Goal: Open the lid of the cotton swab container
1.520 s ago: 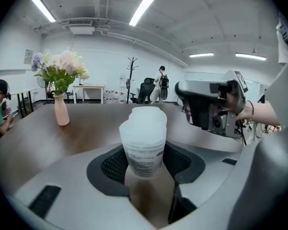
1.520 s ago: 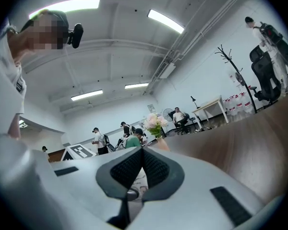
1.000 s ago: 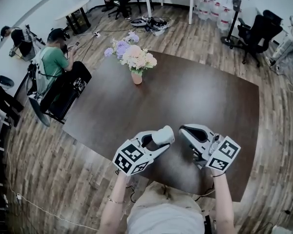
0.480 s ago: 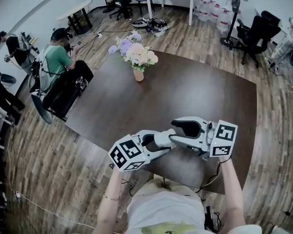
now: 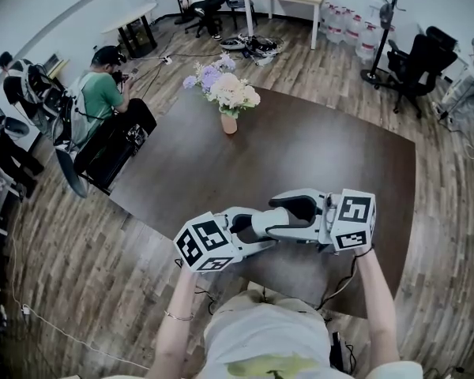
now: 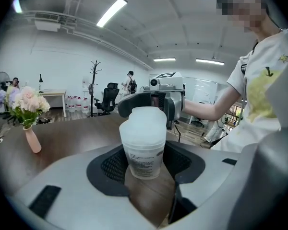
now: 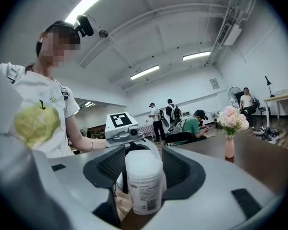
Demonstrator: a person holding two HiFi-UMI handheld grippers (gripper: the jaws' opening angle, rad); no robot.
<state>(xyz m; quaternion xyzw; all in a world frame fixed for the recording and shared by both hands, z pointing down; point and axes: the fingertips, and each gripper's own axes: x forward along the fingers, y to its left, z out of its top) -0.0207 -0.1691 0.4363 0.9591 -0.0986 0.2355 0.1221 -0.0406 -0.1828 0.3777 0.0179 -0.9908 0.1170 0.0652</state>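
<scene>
Cotton swab container [image 6: 143, 145] is clamped by its labelled body between the jaws of the left gripper [image 6: 145, 166], whose dark ribbed pads press its two sides. It is held upright with its cap on top. That hold looks meant to keep the body from turning or slipping while the other tool works on the top.

The right gripper [image 7: 144, 170] meets it head-on from the opposite side. In the right gripper view its jaws flank the white lid [image 7: 143, 160], and the pads appear to touch it on both sides, so I judge them closed on the lid rather than merely waiting around it. The left gripper view agrees, with the right gripper's dark jaws sitting behind the container at cap height, above the label. The lid is still seated on the body. With one tool low and one high, the lid can be pulled or twisted off against a steady base.

In the head view the two grippers meet nose to nose, with the container between them, just above the near edge of the table [image 5: 324, 156], about midway along it. Whether the container's base touches the tabletop cannot be told. A vase of flowers [image 5: 228, 121] stands well apart, toward the far-left corner.
</scene>
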